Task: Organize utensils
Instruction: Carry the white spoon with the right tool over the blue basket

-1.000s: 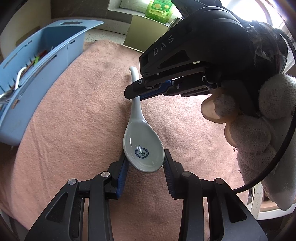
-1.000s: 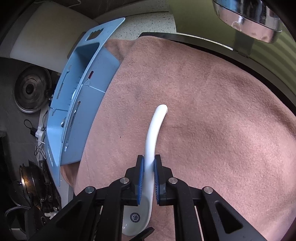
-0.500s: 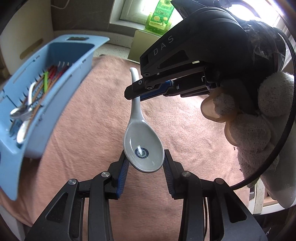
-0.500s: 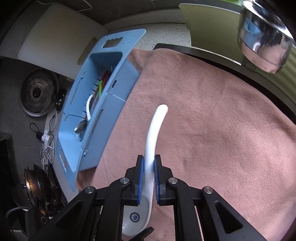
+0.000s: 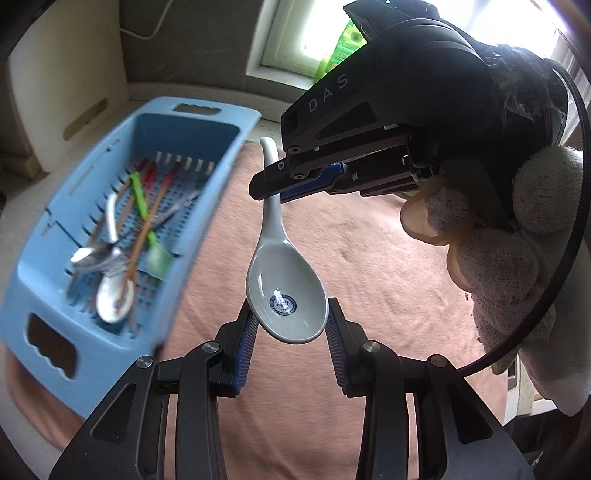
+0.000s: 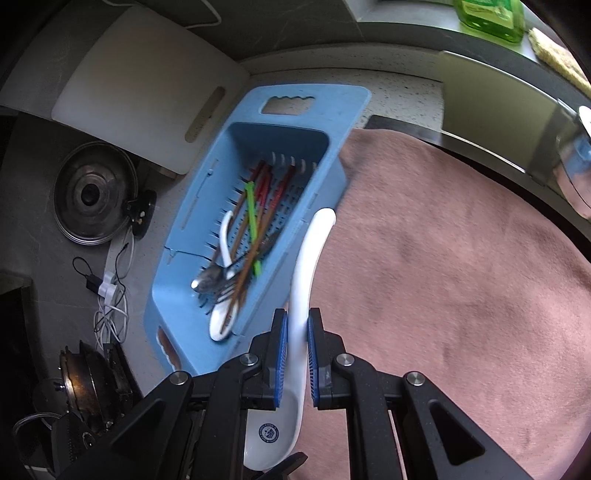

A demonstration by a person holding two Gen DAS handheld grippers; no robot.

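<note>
A white ceramic soup spoon [image 5: 286,295] with a blue emblem in its bowl hangs in the air above the pink towel [image 5: 369,266]. My left gripper [image 5: 290,325] is shut on the spoon's bowl, one pad on each side. My right gripper [image 6: 295,345] is shut on the spoon's handle [image 6: 306,266]; in the left wrist view it comes in from the right, held by a gloved hand [image 5: 498,240]. The blue slotted basket [image 5: 48,258] lies to the left, holding metal spoons, chopsticks, a white spoon and a green utensil [image 6: 253,229].
A white cutting board [image 6: 140,85] leans behind the basket. A pot lid [image 6: 92,192], cables and dark pans [image 6: 85,384] sit left of the basket. A green bottle [image 6: 487,14] stands on the sill at the back. A shiny metal object [image 6: 576,177] is at the right edge.
Both grippers have lifted the spoon off the towel and carried it toward the basket, which now shows more of its inside in both views. Both grips are unchanged.
</note>
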